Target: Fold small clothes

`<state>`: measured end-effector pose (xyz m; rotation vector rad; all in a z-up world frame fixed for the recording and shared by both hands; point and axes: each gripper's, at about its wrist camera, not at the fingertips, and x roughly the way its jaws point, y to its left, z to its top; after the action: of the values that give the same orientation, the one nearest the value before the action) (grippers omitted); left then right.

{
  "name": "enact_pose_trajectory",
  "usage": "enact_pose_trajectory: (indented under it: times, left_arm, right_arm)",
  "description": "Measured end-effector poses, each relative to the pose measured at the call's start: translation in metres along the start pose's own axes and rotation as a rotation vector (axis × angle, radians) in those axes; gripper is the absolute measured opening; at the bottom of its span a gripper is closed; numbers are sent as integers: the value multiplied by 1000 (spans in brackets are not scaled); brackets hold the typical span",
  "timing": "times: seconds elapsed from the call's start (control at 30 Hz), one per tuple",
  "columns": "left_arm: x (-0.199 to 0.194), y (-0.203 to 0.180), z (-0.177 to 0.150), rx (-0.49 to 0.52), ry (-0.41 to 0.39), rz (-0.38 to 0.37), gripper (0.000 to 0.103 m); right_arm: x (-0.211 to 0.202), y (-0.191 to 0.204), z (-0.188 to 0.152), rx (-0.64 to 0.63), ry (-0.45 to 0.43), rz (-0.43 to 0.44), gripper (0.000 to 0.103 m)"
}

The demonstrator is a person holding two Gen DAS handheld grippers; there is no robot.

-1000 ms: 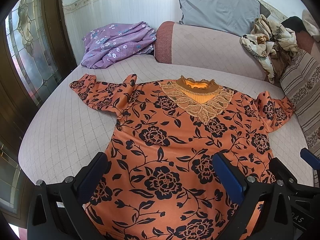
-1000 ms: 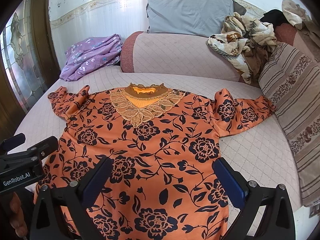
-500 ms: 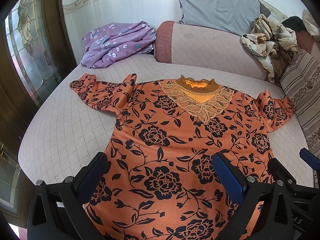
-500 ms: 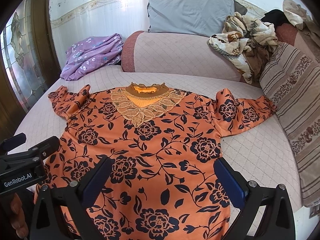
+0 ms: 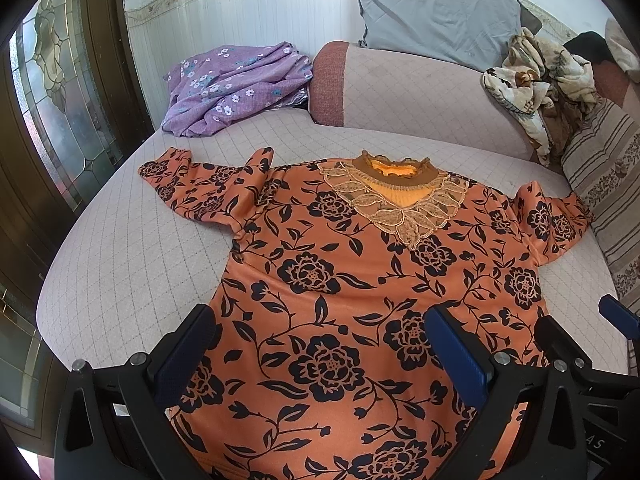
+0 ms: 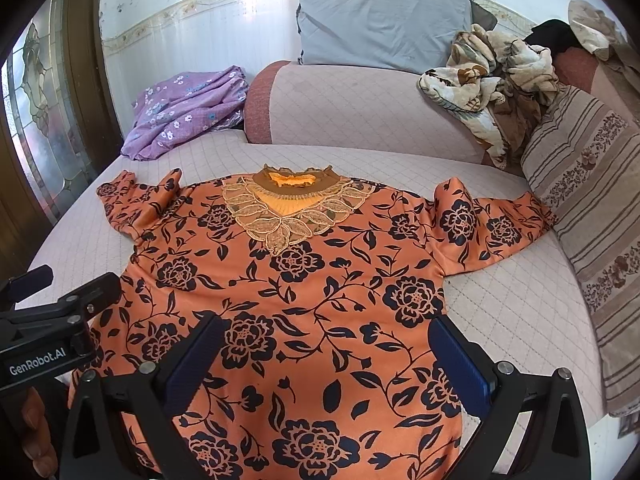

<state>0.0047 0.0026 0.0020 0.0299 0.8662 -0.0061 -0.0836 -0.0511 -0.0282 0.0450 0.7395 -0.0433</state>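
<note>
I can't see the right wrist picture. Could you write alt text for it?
An orange top with black flowers lies spread flat, unfolded, on a quilted sofa seat, the open right tool above its hem. A purple floral cloth and grey pillow sit behind.

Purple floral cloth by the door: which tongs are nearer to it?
Left. The left tongs hover over the orange blouse's hem on the purple floral cloth's side; the right tongs sit farther right.

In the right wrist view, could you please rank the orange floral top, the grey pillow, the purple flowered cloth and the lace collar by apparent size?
1. orange floral top, though it lies nearest the camera
2. grey pillow
3. purple flowered cloth
4. lace collar
</note>
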Motion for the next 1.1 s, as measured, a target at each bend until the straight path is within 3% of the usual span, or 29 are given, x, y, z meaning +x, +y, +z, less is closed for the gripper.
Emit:
enact_pose_trajectory:
  times: [0.37,0.73,0.9,1.1]
  left_arm:
    - [9,0,3,1,13,0,103]
    - [39,-1,2,4,60,-3,103]
    - [79,33,-4,-70,113,7,103]
    - [125,98,0,-187,116,149,103]
  right_arm:
    - [6,1,1,-3,8,5,103]
    - [28,-24,-3,54,36,16,103]
    - [52,-92,1,221,49,62,103]
    - [124,-272,21,635,36,55,103]
